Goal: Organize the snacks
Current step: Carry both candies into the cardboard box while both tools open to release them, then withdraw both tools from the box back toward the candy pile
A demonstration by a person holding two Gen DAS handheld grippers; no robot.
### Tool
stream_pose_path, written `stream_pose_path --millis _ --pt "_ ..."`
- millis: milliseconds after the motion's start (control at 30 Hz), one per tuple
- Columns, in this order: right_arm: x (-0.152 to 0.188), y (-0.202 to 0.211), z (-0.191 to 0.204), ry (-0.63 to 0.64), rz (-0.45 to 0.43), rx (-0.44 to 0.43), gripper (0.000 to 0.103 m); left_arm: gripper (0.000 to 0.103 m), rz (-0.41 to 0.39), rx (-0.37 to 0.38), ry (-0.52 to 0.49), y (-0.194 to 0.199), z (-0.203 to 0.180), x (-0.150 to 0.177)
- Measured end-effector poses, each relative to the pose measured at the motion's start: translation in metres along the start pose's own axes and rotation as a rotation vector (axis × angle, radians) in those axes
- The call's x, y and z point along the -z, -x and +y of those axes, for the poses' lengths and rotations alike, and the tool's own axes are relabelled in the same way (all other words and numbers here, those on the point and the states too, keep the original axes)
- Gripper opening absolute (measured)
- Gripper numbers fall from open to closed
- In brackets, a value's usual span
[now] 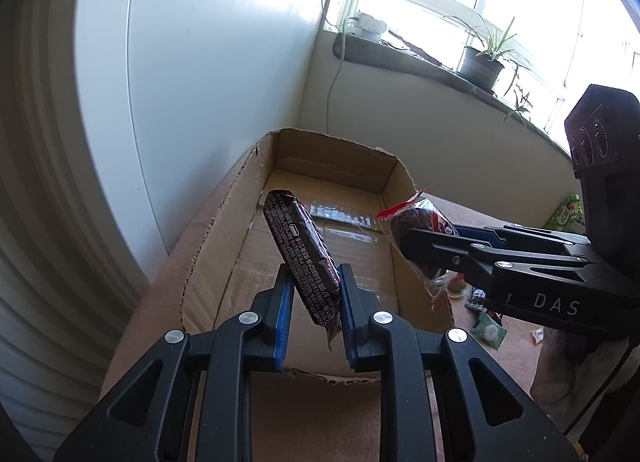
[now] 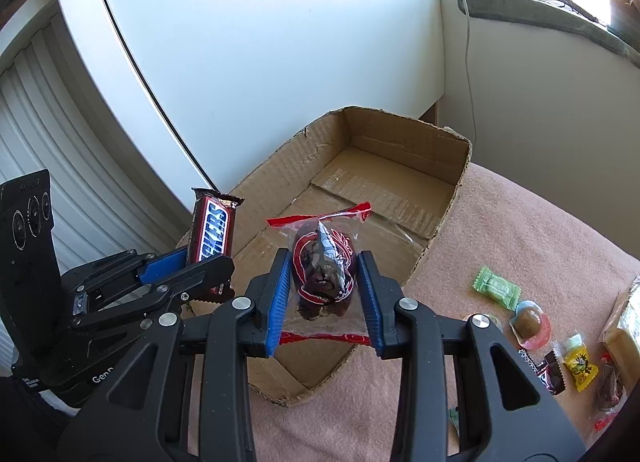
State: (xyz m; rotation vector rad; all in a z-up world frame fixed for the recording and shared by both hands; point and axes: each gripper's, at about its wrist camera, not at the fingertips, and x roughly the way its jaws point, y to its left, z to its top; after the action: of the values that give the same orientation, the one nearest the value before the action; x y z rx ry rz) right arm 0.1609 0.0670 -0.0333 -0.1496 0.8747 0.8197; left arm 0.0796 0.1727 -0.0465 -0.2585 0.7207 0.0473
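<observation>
Over cardboard box [image 2: 400,165]: left tongs [image 1: 314,294] clamp Snickers bar [image 2: 212,232]; right tongs [image 2: 324,290] clamp red-edged packet [image 2: 320,258].

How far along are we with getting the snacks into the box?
Done: nothing yet; the box shows only bare cardboard inside. In hand: the left gripper is shut on a Snickers bar, and the right gripper grips a clear date packet, both over the box. Left: drop these two, then the loose candies on the pink cloth.
</observation>
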Motion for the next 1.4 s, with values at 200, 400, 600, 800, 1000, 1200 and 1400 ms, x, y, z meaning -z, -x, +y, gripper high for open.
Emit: stream_pose_path --millis 200,400,600,800,1000,1200,1400 --pt "0.000 -0.007 0.002 0.006 0.003 0.001 0.037 0.020 -0.008 -0.026 0.002 0.001 0.003 -0.001" --pt "0.000 0.002 -0.001 0.002 -0.037 0.022 0.069 0.021 -0.023 -0.045 0.014 0.008 0.006 -0.001" --pt "0.002 0.013 -0.005 0.004 -0.053 0.025 0.069 0.020 -0.033 -0.047 0.016 0.014 0.004 0.000" --pt "0.009 0.032 -0.011 -0.003 -0.068 0.034 0.069 0.020 -0.040 -0.036 0.015 0.018 -0.004 0.001" --pt "0.020 0.056 -0.025 -0.026 -0.091 0.056 0.069 0.023 -0.047 -0.016 -0.005 0.022 -0.019 0.003" --pt "0.039 0.086 -0.051 -0.058 -0.108 0.081 0.069 0.028 -0.052 0.020 -0.026 0.025 -0.039 0.009" --pt "0.068 0.118 -0.087 -0.097 -0.104 0.137 0.069 0.028 -0.031 0.077 -0.053 0.021 -0.067 0.016"
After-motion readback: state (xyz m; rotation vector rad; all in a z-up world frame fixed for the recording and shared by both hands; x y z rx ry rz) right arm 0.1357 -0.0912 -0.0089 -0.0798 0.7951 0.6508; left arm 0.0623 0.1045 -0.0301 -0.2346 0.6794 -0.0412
